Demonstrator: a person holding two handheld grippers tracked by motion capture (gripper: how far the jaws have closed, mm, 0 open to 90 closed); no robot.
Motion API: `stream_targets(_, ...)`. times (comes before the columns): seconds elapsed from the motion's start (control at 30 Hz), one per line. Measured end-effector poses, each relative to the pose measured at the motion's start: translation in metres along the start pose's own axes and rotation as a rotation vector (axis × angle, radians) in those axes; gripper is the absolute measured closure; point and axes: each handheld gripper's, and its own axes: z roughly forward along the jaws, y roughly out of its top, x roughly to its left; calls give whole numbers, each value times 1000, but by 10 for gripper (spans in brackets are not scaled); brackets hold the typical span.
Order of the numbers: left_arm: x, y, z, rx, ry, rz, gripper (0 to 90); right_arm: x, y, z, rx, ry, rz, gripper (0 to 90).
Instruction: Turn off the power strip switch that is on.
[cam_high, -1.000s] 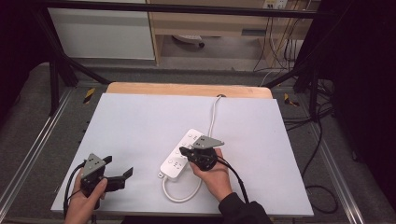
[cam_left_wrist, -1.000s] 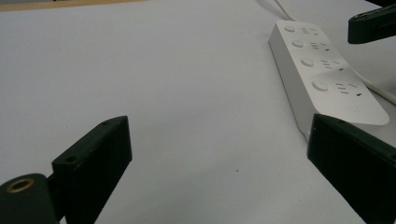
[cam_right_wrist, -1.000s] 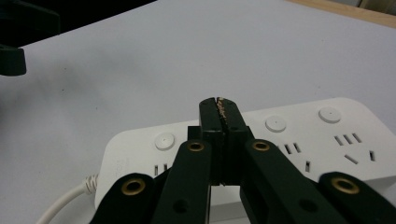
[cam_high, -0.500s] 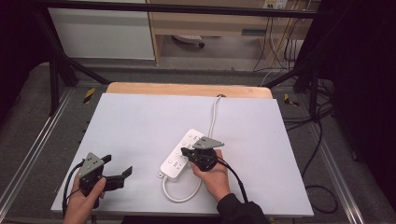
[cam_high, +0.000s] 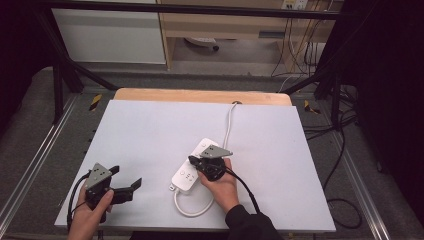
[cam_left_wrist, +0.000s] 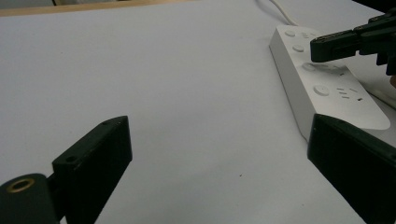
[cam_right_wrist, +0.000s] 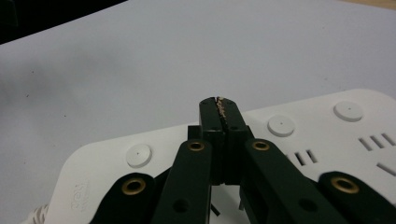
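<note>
the white power strip (cam_high: 194, 167) lies near the middle of the pale table (cam_high: 150, 130), slanted, its cord (cam_high: 229, 120) running off toward the far edge and a loop of cable (cam_high: 192, 210) curling at the near end. the right gripper (cam_high: 192, 161) hangs over the strip with its jaws pressed together on nothing, their joined tip poised by the row of round switch buttons (cam_right_wrist: 281, 125); whether the tip actually touches the casing is hard to tell. this looks like the step of pushing a switch with the closed tip. the left gripper (cam_high: 131, 186) rests well apart to the left, jaws spread wide and empty. next, the right tip probably needs lining up squarely over one button, then a short, straight press down.
</note>
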Motion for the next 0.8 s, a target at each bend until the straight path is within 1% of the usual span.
stream_targets(0.17,0,0,-1,-2,1,1,63,-2,2,0,-3,-7,-8,900)
stream_targets(0.43,0,0,-1,-4,-2,3,62,4,6,5,18,-7,-45,900)
stream_targets(0.63,0,1,-2,-7,-4,3,62,6,7,7,26,-7,-45,900)
stream_targets(0.8,0,1,-2,-9,-6,6,63,5,6,6,33,-16,-51,900)
